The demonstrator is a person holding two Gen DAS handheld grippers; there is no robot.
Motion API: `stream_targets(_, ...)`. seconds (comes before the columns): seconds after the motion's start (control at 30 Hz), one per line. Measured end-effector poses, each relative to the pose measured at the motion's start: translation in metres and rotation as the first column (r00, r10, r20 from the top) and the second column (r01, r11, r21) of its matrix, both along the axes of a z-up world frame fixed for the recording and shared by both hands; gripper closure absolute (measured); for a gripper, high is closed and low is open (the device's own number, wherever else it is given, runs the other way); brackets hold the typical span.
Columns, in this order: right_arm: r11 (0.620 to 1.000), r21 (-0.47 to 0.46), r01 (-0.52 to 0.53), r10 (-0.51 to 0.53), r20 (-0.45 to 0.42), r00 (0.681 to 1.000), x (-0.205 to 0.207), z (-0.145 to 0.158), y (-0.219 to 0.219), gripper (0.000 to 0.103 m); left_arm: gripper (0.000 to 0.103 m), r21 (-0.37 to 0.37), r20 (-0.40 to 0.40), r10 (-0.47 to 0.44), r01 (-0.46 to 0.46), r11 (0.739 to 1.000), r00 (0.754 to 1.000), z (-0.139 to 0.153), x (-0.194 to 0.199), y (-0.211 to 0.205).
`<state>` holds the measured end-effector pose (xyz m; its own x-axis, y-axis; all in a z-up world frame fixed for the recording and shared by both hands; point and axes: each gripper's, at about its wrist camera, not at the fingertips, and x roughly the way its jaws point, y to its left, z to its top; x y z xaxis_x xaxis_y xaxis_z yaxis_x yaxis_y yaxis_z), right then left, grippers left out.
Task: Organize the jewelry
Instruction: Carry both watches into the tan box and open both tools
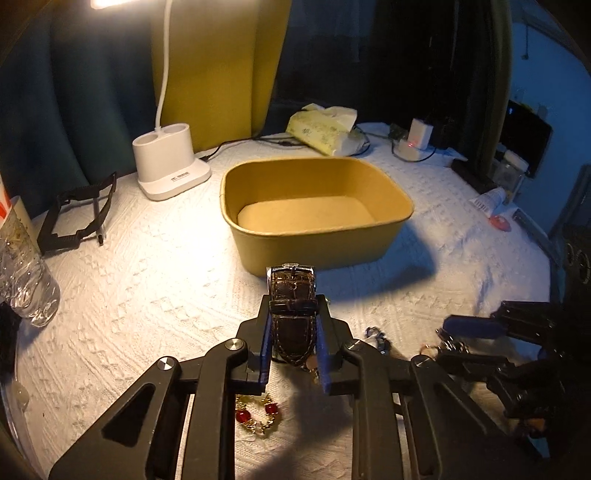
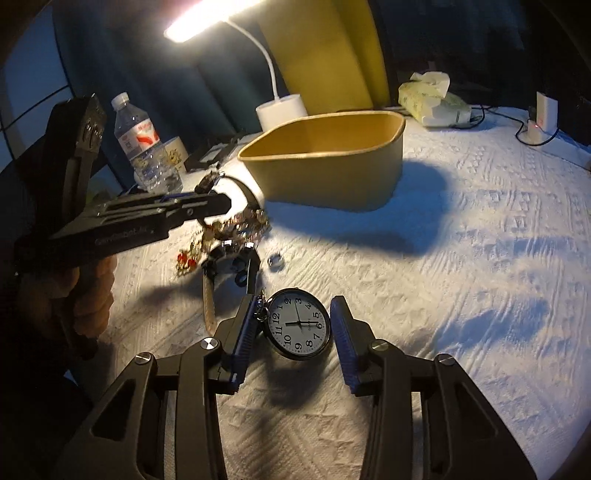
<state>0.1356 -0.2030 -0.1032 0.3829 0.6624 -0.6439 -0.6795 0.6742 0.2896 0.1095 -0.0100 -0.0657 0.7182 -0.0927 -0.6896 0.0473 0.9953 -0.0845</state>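
Dim room; lit desk lamp [image 2: 207, 18] sole source, glaring warm. Tablecloth [image 2: 461, 258] bright near it, bluish beyond. Hard dark shadows. Fisheye bending, black corners; slight blur at edges.

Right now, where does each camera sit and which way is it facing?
Left wrist: on the left gripper, angled down past the brown watch strap its fingers clamp, toward the tan box; the right gripper's fingers enter at right.
Right wrist: on the right gripper, angled down at the pocket watch between its fingers; a hand holds the left gripper at left.
Shared: box, desk lamp, tissue pack, water bottle.
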Motion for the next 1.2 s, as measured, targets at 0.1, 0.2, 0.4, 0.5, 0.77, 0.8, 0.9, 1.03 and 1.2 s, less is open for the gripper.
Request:
stream_targets(0.1, 1.000, 0.019, 0.012, -0.012, 0.023, 1.000, 0.004, 0.010, -0.003, 0.063, 0.081, 0.000, 0.033, -0.003, 0.003, 1.000, 0.999, 0.009, -0.003, -0.001)
stream_targets(0.2, 1.000, 0.022, 0.021, -0.022, 0.047, 0.999, 0.011, 0.018, -0.003, 0.063, 0.081, -0.001, 0.060, -0.005, 0.005, 1.000, 0.998, 0.020, -0.004, -0.001)
stream_targets(0.4, 0.998, 0.051, 0.024, -0.028, 0.094, 0.995, 0.020, 0.032, 0.000, 0.063, 0.081, 0.006, 0.112, 0.010, -0.011, 1.000, 0.994, 0.039, -0.006, 0.004)
stream_targets(0.5, 0.998, 0.063, 0.026, -0.033, 0.114, 0.993, 0.024, 0.037, 0.002, 0.063, 0.081, 0.004, 0.137, 0.019, -0.019, 1.000, 0.990, 0.047, -0.005, 0.007)
stream_targets(0.77, 0.997, 0.073, 0.028, -0.041, 0.173, 0.984, 0.047, 0.049, 0.014, 0.063, 0.081, 0.008, 0.168, 0.003, -0.004, 1.000, 0.986, 0.059, 0.014, 0.010)
stream_targets(0.8, 0.997, 0.076, 0.031, -0.044, 0.176, 0.983, 0.053, 0.049, 0.016, 0.063, 0.081, 0.007, 0.167, 0.003, -0.004, 1.000, 0.986, 0.059, 0.018, 0.011)
stream_targets(0.9, 0.996, 0.077, 0.044, -0.057, 0.177, 0.983, 0.066, 0.048, 0.023, 0.063, 0.081, 0.006, 0.168, 0.005, -0.006, 1.000, 0.986, 0.057, 0.028, 0.014)
stream_targets(1.03, 0.996, 0.072, 0.056, -0.068, 0.181, 0.981, 0.080, 0.048, 0.032, 0.063, 0.081, -0.006, 0.161, 0.005, -0.004, 1.000, 0.987, 0.051, 0.044, 0.018)
stream_targets(1.2, 0.994, 0.061, 0.093, -0.102, 0.170, 0.980, 0.103, 0.044, 0.040, 0.062, 0.081, -0.021, 0.160, 0.003, 0.001, 1.000, 0.987, 0.045, 0.065, 0.022)
